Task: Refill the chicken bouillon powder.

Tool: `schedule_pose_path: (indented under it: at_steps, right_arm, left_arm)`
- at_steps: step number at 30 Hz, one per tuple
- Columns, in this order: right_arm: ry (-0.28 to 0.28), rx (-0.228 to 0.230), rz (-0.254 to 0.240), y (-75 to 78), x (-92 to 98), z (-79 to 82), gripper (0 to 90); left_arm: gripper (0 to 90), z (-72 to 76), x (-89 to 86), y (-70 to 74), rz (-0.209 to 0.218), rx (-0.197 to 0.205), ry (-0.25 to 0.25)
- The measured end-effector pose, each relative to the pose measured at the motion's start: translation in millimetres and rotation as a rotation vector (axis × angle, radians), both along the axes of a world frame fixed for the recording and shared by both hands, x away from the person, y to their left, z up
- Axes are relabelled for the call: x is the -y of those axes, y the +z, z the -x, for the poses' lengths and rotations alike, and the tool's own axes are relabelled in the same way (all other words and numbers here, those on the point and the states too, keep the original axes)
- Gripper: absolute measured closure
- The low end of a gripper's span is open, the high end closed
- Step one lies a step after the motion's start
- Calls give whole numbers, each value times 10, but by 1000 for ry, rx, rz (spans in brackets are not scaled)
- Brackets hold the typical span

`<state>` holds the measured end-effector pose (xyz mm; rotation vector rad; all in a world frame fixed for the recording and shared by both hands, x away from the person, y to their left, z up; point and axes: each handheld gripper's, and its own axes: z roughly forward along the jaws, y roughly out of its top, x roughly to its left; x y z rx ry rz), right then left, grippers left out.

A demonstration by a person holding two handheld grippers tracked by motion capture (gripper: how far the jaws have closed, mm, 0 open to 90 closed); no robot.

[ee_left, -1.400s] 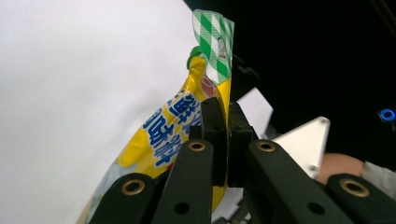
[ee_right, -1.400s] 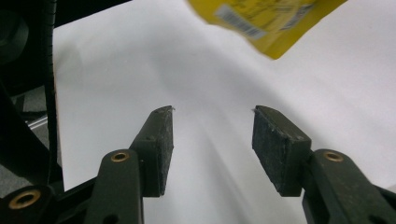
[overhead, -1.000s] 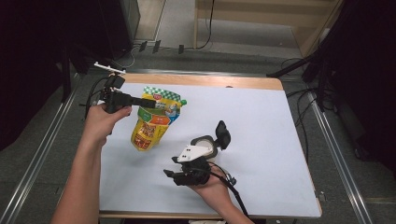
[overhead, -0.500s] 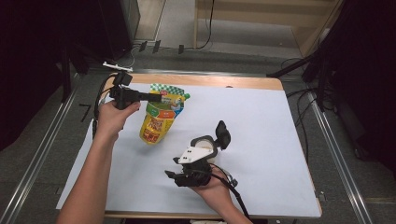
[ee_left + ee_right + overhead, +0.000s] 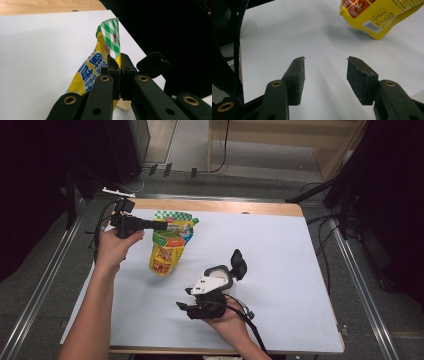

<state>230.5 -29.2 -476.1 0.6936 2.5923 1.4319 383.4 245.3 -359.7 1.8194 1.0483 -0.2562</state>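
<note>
Now the left gripper (image 5: 161, 225) sits at about ten o'clock on the white table sheet (image 5: 280, 270), its black jaws clamped together on the green-checked top edge of the yellow plastic snack pouch (image 5: 169, 251). In the left gripper view the pads (image 5: 113, 71) pinch that checked seal flat, and the pouch (image 5: 97, 70) hangs below them. Compared with a second ago, the pouch has swung a little toward nine o'clock with the hand and hangs straighter, its bottom corner close over the sheet. The right gripper (image 5: 186, 306) holds at six o'clock, unmoved since then, its jaws apart with nothing between them; in the right gripper view the pouch's lower end (image 5: 377, 17) shows at one o'clock, well apart from the pads (image 5: 362, 80).
</note>
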Motion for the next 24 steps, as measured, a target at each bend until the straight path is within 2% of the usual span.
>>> schedule_pose_path:
  at_steps: [5,10,17,21,24]
  right_arm:
    - [13,-8,3,-13,-37,1,498]
    - [31,-14,7,-26,-83,13,498]
    - [40,-14,9,-29,-100,6,500]
    - [42,-10,6,-23,-98,5,500]
    - [41,-12,8,-24,-96,7,501]
  left_arm:
    - [874,62,-33,34,-21,1,-11]
    - [853,97,-49,18,-62,9,-12]
    - [863,117,-79,8,-61,4,-10]
    - [788,113,-103,8,-36,-5,-11]
    - [834,127,-102,12,-49,4,-17]
